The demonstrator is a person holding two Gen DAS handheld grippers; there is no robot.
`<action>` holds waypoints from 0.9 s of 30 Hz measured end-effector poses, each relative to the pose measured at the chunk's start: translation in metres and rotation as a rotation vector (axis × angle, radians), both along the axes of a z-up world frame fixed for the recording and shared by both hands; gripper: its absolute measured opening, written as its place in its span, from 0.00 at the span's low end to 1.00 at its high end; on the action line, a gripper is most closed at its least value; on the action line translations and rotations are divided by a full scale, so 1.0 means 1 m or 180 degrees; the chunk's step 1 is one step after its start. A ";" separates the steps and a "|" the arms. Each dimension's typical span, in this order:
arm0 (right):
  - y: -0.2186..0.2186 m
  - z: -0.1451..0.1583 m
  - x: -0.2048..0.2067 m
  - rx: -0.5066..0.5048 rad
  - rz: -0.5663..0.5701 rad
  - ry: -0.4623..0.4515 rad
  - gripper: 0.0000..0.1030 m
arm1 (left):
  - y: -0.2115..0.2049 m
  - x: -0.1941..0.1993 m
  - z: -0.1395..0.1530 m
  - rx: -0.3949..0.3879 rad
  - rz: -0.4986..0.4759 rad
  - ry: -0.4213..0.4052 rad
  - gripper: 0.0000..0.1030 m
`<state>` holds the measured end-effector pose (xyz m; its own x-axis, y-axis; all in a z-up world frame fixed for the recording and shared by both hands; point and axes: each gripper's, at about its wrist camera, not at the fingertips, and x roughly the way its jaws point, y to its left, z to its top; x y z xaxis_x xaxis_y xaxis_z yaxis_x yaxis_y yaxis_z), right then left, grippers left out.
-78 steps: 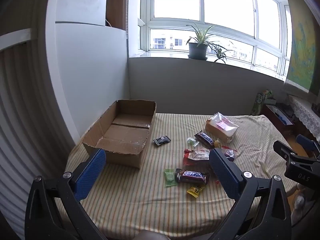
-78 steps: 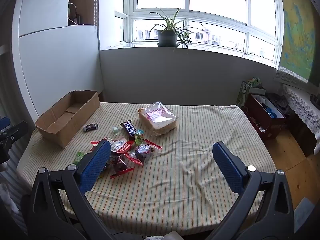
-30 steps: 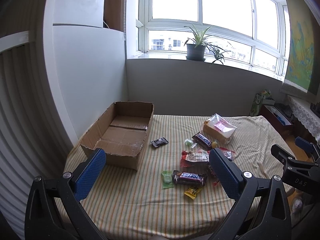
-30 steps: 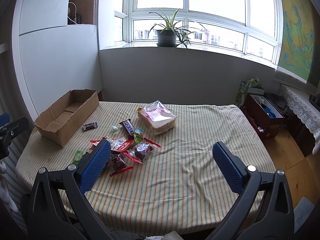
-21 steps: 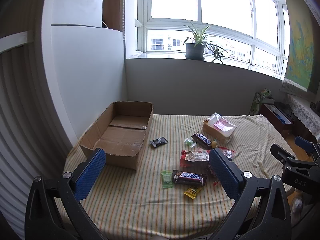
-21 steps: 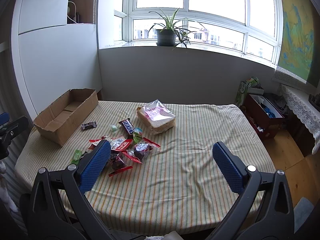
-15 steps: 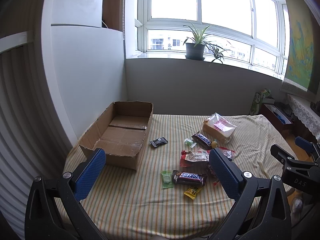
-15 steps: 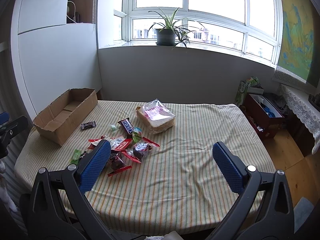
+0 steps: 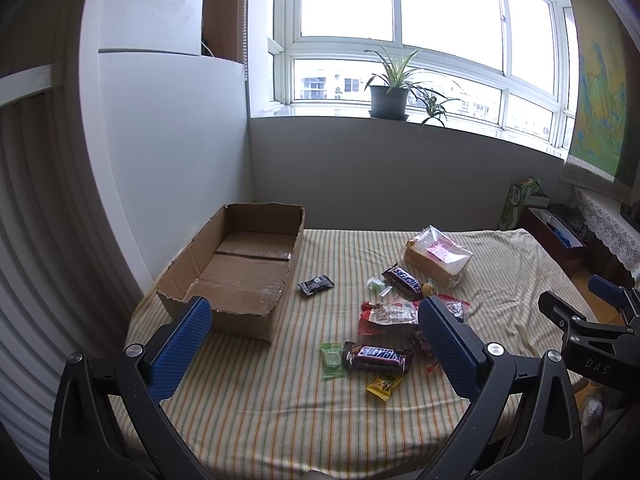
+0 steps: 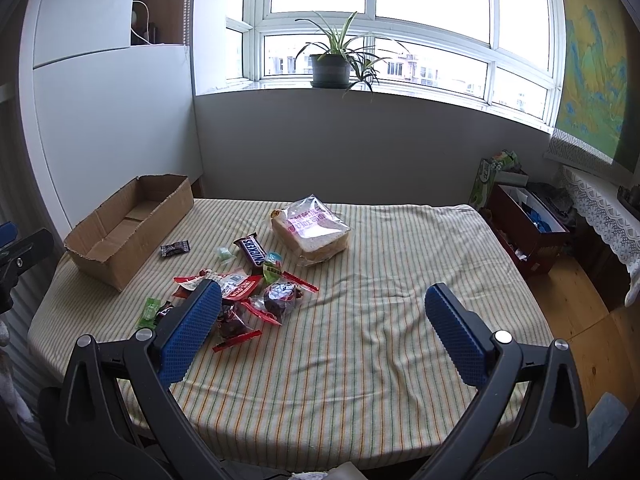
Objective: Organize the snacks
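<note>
The left gripper [image 9: 314, 338] is being held wide open and empty above the near edge of the striped table [image 9: 280, 400]; the right gripper [image 10: 324, 330] is likewise being held spread, gripping nothing. Part of the snack pile [image 10: 256, 292] is being hidden behind the right gripper's left pad. The cardboard box [image 9: 240, 268] is sitting open at the table's left edge, beside the wall. The bagged bread [image 10: 310, 232] is lying just beyond the pile. The table's right half is being left bare.
</note>
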<state>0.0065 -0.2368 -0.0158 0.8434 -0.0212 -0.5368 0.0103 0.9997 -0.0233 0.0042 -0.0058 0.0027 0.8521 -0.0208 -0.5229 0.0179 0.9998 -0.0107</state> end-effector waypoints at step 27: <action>-0.021 -0.038 0.028 0.0040 0.0138 0.0190 1.00 | 0.009 0.025 -0.042 -0.0061 -0.0088 0.0352 0.86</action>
<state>0.0346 -0.2575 -0.0536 0.8099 0.0218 -0.5862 -0.0340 0.9994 -0.0099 0.0289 0.0031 -0.0396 0.7882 -0.0545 -0.6131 0.0432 0.9985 -0.0333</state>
